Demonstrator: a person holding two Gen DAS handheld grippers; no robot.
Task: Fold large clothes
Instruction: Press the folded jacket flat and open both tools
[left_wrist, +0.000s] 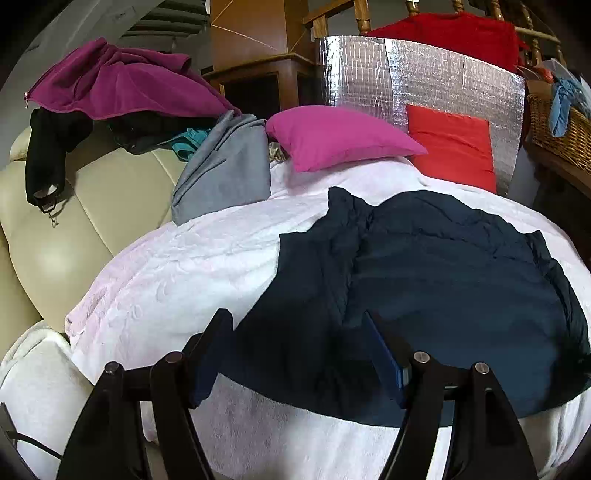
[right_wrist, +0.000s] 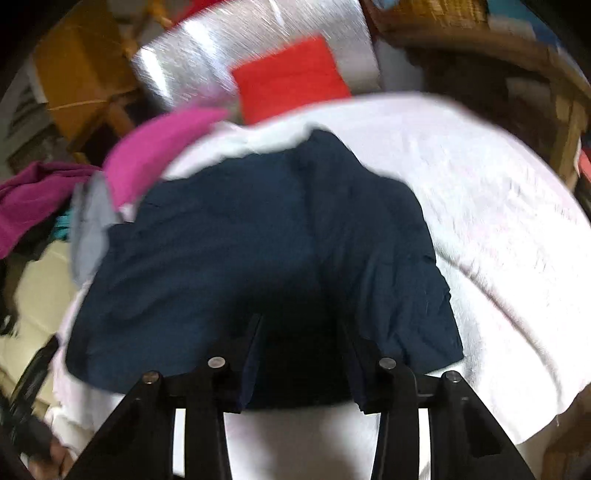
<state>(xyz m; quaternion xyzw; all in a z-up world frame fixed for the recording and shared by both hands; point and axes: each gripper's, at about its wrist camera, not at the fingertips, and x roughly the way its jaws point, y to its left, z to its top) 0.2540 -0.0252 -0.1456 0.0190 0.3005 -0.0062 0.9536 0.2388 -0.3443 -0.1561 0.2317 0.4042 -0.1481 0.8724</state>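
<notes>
A dark navy, soft, crumpled garment (left_wrist: 424, 280) lies folded on the white fluffy blanket (left_wrist: 177, 266), near the magenta pillow (left_wrist: 332, 136) at the far side. The left gripper (left_wrist: 295, 332) hovers above its near left edge, fingers spread and holding nothing; the right gripper (right_wrist: 301, 332) hangs over its near edge, fingers parted with no cloth visibly pinched. The risk, I judge: the loose fold may slump or spring open on the plush blanket, or a finger snag the hem

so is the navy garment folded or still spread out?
Folded. The navy garment lies as a compact layered block on the white blanket, one flap overlapping down the middle.
</notes>
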